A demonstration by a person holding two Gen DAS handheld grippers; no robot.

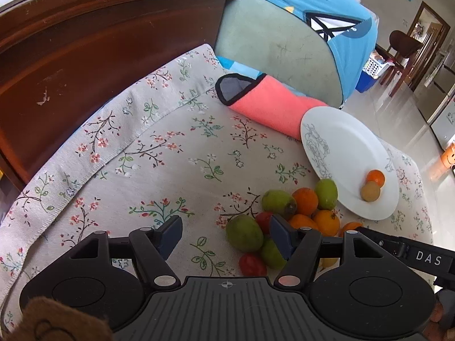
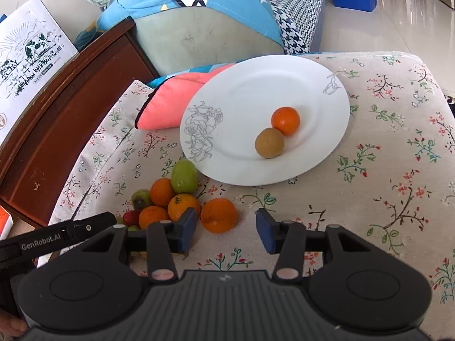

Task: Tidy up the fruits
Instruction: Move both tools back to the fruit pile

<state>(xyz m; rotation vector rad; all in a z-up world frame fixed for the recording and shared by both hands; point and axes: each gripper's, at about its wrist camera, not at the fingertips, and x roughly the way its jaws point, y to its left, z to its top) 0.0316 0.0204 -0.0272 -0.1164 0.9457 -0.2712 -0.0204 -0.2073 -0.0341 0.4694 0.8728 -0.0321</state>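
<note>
We found both tongs released. The right tongs [image 2: 226, 231] flanked a loose round orange [image 2: 218, 215] on the floral-clothed worktop [image 2: 369, 199]; the left tongs [image 1: 226, 234] straddled a green mango [image 1: 244, 233] beside the fruit pile.

Home living room, cushioned sofa [image 2: 199, 37], floral tablecloth [image 2: 384, 170], wooden dining chair [image 1: 403, 42], tiled floor [image 1: 398, 108]

We count one white plate [image 2: 264, 93] at centre frame carrying two fruits: one orange [image 2: 285, 120] and one brown kiwi [image 2: 269, 142]. At lower left, we see four oranges [image 2: 219, 215] and at least two green fruits [image 2: 184, 176]. One pink cushion [image 2: 173, 99] lies upper left.
</note>
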